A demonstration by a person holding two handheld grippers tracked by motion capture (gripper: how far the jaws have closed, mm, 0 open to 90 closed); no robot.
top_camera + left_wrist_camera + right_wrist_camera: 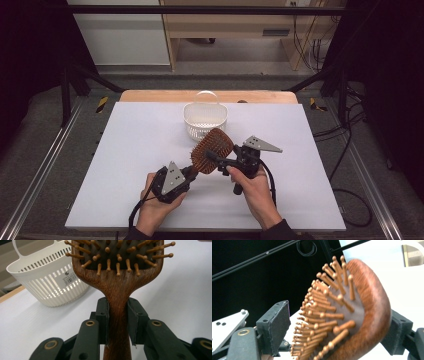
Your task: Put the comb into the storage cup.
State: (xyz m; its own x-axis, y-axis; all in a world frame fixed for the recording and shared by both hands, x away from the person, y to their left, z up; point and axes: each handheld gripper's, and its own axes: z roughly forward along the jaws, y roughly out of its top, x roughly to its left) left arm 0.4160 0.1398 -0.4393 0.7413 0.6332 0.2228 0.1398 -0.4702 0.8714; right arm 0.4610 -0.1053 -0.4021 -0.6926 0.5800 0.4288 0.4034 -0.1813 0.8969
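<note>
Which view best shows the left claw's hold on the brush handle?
The left gripper view: both jaws press the hairbrush handle squarely. The high view shows the left claw at the handle, small. The right gripper view shows the brush head between the right claw's open jaws.

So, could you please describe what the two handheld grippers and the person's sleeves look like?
Both grippers are black. The left gripper and right gripper each carry a grey three-cornered plate with small holes on top, and a black cable trails from each. Up close, the jaws are blocky with flat dark pads and brass-coloured rivets at the linkage joints. The sleeves are dark.
</note>
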